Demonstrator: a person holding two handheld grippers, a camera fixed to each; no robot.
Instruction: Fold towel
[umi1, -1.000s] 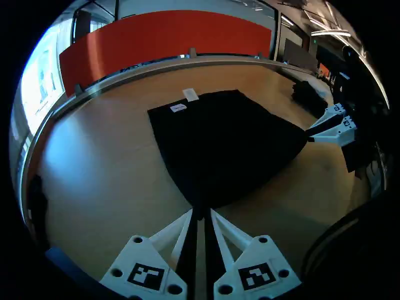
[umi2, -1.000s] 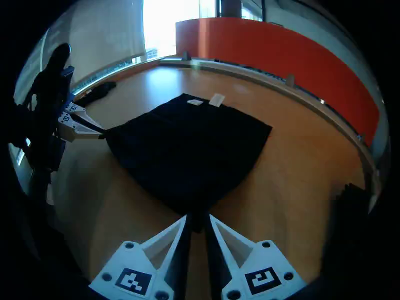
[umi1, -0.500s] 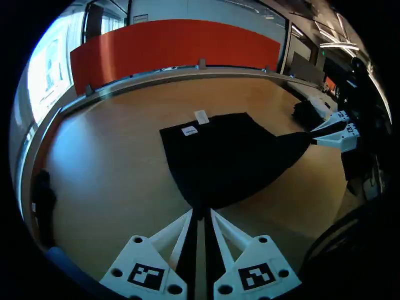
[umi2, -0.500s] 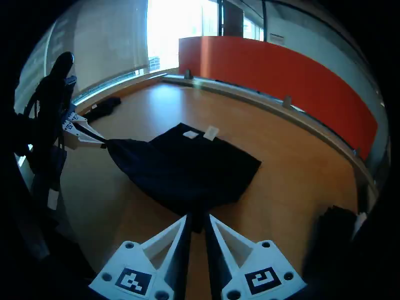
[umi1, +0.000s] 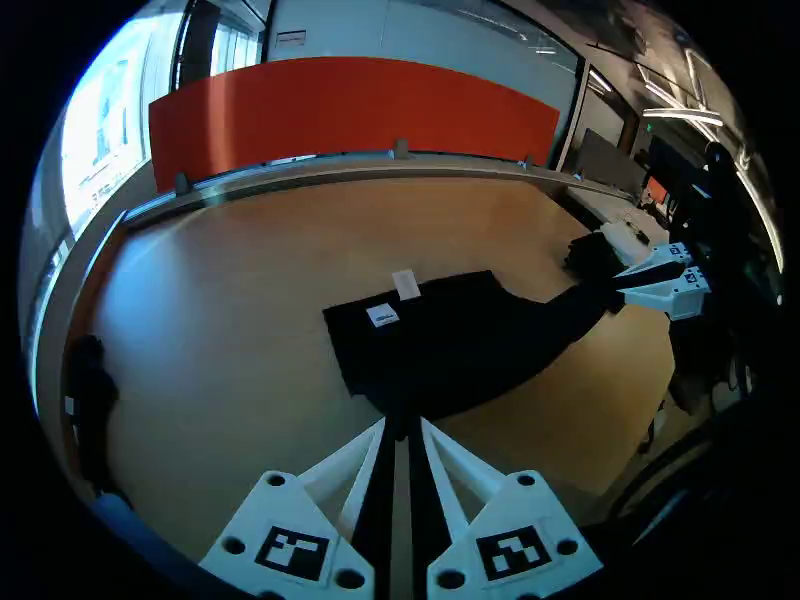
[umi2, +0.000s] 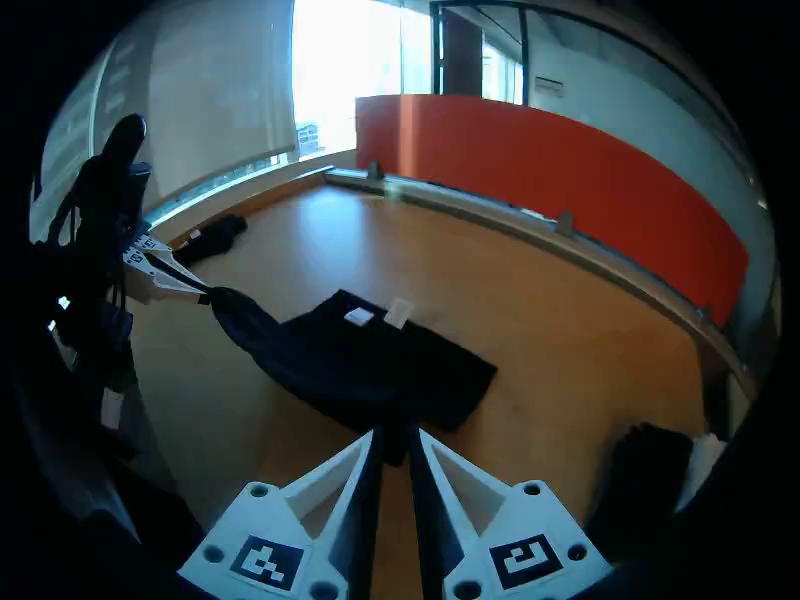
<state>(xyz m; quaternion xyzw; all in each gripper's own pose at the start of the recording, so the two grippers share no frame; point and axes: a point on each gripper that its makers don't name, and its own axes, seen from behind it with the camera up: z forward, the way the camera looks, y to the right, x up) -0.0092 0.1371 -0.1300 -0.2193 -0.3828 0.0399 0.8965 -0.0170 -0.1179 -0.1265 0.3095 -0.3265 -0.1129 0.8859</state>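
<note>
Wood tabletop (umi1: 230, 300), towel (umi1: 450, 340) between both tongs (umi1: 400, 432) (umi2: 397, 438)

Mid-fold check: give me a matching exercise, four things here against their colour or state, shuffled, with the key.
Things:
1. towel
2. partition
3. tag
4. left tool

States:
A. white, lying flat on the towel
B. shut on a towel corner
C. black, partly lifted
D. orange-red

Pairs: 1-C, 2-D, 3-A, 4-B
</note>
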